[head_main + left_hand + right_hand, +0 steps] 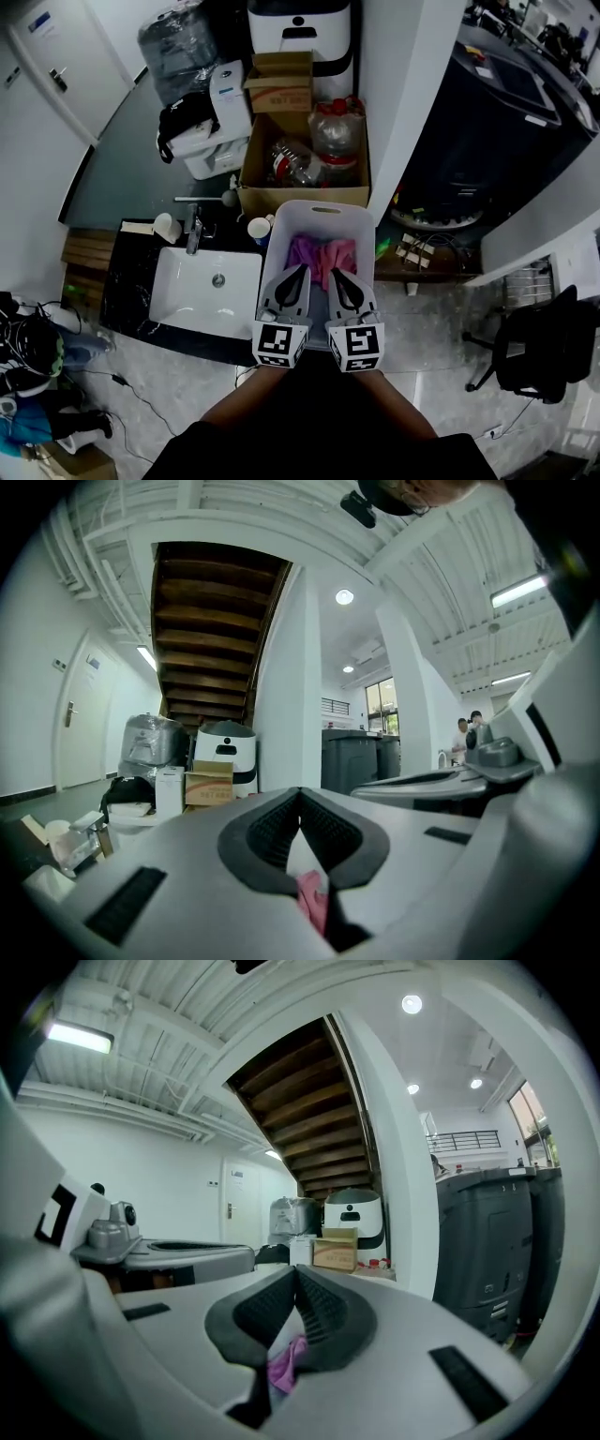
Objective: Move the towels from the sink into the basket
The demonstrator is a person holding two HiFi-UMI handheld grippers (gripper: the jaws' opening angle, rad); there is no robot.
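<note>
Left tongs [304,268], right tongs [336,273] point lengthwise along basket [281,232], above bunched towels [323,253].

We looked down on a glossy grey tiled floor [441,337], and there was a white pillar [403,94] rising right through the middle. A white door [66,47] stood far left, and a black office chair [539,352] sat at the right. An open cardboard box [300,199] lay against the pillar, with a white machine [300,33] behind it. Overhead we had the dark wooden underside of a stair [216,621], a round ceiling light [344,597] glowing, and a bright window [380,705] far back.
</note>
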